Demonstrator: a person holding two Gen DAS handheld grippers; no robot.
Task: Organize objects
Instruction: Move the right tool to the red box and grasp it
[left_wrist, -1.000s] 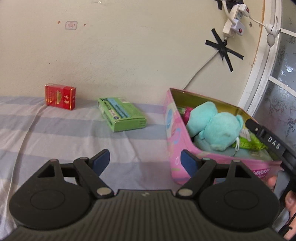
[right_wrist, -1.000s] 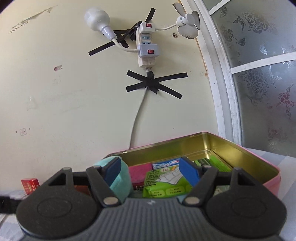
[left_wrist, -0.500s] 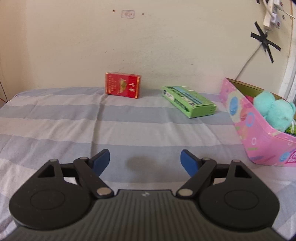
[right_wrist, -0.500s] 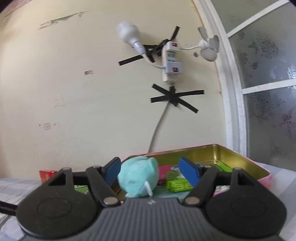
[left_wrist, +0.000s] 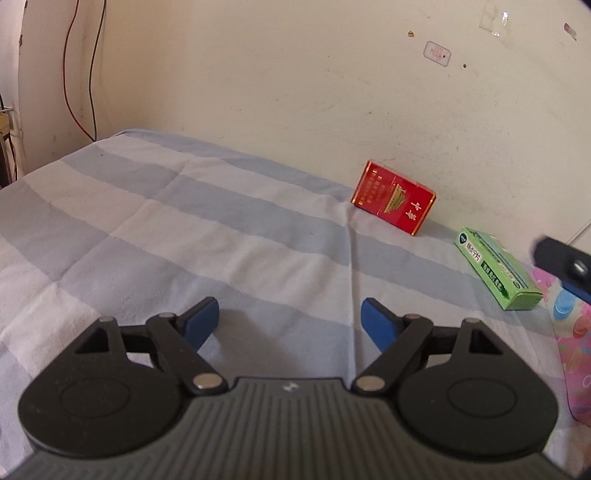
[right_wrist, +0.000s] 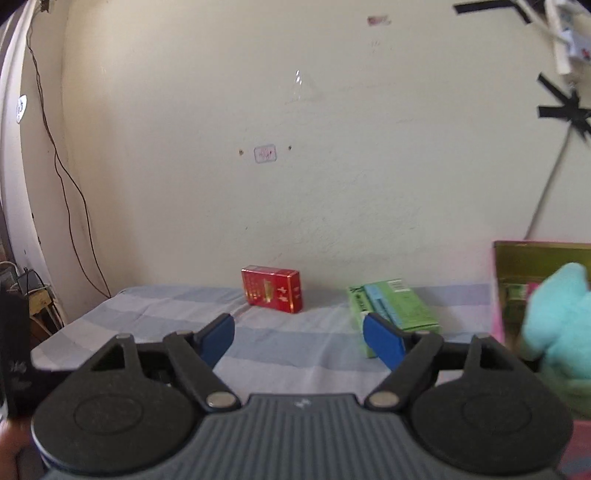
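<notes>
A red box (left_wrist: 394, 202) stands against the wall on the striped cloth, with a green box (left_wrist: 496, 267) lying to its right. Both show in the right wrist view, the red box (right_wrist: 271, 288) and the green box (right_wrist: 393, 306). A pink tin (right_wrist: 532, 273) at the right edge holds a teal plush toy (right_wrist: 561, 325); its pink side (left_wrist: 574, 354) shows at the right of the left wrist view. My left gripper (left_wrist: 290, 323) is open and empty over the cloth. My right gripper (right_wrist: 299, 338) is open and empty, with the green box just beyond its right finger.
The blue-and-white striped cloth (left_wrist: 184, 236) covers the surface, whose left edge drops off near wires (right_wrist: 62, 177) on the wall. A power strip and black tape (right_wrist: 565, 107) hang on the wall at upper right. Part of the other gripper (left_wrist: 561, 262) shows at right.
Both grippers have swung left, away from the pink tin. The red and green boxes have come toward the centre of both views. Both stay open and empty.
</notes>
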